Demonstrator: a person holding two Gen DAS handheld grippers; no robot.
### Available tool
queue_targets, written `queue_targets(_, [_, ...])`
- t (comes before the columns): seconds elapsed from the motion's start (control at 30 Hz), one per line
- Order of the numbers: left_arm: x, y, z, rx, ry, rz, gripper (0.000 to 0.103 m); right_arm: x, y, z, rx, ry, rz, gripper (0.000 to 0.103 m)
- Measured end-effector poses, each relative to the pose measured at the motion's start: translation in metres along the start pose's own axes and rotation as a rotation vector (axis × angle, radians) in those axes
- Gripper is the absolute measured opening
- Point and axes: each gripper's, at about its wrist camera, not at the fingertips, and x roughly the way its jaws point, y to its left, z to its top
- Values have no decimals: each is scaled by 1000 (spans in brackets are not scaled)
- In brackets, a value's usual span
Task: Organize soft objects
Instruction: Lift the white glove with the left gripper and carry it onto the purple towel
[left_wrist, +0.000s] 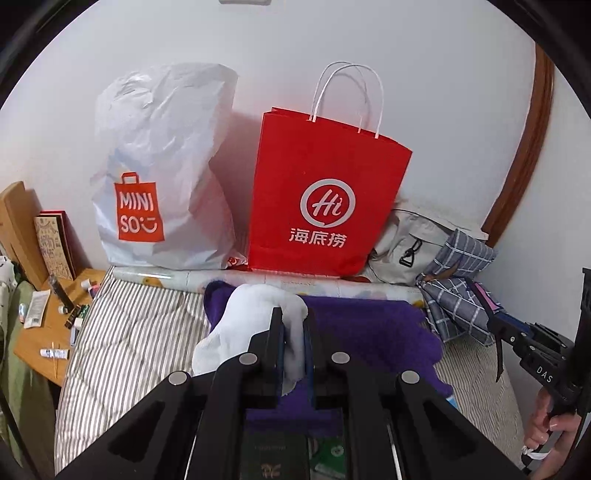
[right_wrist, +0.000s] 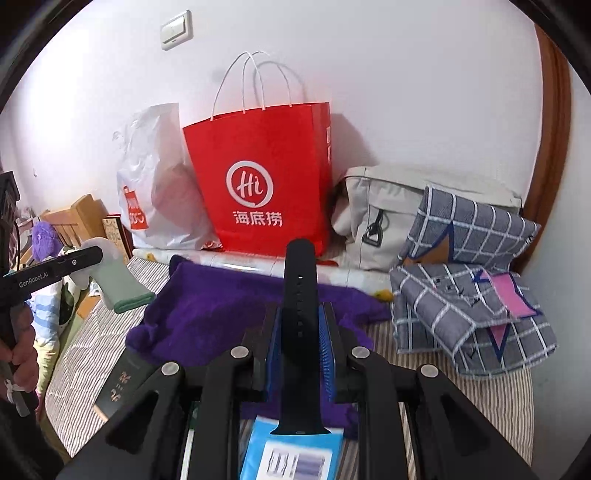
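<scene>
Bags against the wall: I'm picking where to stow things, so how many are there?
3: a white plastic bag on the left, a red paper bag beside it, and a grey fabric bag lying right, partly behind checked cloth. More may be hidden.

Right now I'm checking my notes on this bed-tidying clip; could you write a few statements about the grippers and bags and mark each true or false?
1. The left gripper is shut on a white sock. True.
2. The right gripper holds a purple cloth. False: it grips a black perforated rubber strap; the purple fuzzy towel lies on the striped bedsheet.
3. The red paper bag with white handles stands against the wall. True.
4. The white plastic MINISO bag stands to the right of the red bag. False: it stands to its left.
5. The grey checked fabric hangs from a gripper. False: it lies on the bed.
</scene>
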Motion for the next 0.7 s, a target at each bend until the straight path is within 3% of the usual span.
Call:
queue_targets(0.27, [51,-1,11,7,48,-10,9,37,-4,12,-9,21,32,20])
queue_targets(0.7, [129,17,11,-43,173,6,9,117,-19,-5,8,165,69,20])
